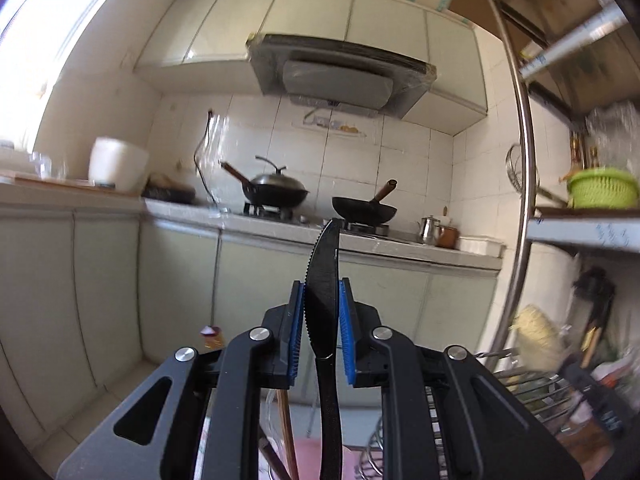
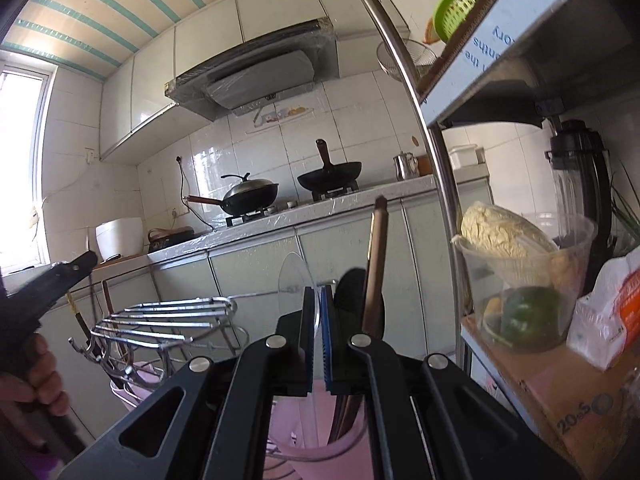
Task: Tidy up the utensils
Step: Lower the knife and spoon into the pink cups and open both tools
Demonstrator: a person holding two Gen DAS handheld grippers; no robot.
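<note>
Two grippers, each with a utensil in it. Left gripper (image 1: 323,312) has its blue pads (image 1: 297,332) closed on a black plastic knife (image 1: 322,292), serrated edge facing 9 o'clock, tip pointing up to 12 o'clock in front of the stove worktop (image 1: 400,246). The knife handle runs down between the gripper arms toward 6 o'clock.

Right gripper (image 2: 317,336) has its pads nearly together on a clear plastic spoon (image 2: 295,276); the see-through bowl of it sticks up past the fingertips toward 11 o'clock. Just beside it at about 1 o'clock, a black spoon (image 2: 352,288) and a brown chopstick-like stick (image 2: 377,256) stand upright in a pink utensil cup (image 2: 296,432) that sits below the gripper at 6 o'clock. A chrome wire rack (image 2: 168,320) is at 9 o'clock from the cup, with a few utensils hanging under it, too blurry to name.

Over at the 9 o'clock edge of the right wrist view you can see the person's left hand (image 2: 36,376) around the other tool's handle.

Background: two black woks (image 1: 280,192) on the burners, range hood (image 1: 340,72) above, white rice cooker (image 1: 118,164) at 10 o'clock, green colander (image 1: 602,188) on the metal shelf (image 1: 580,234) at 3 o'clock.
</note>
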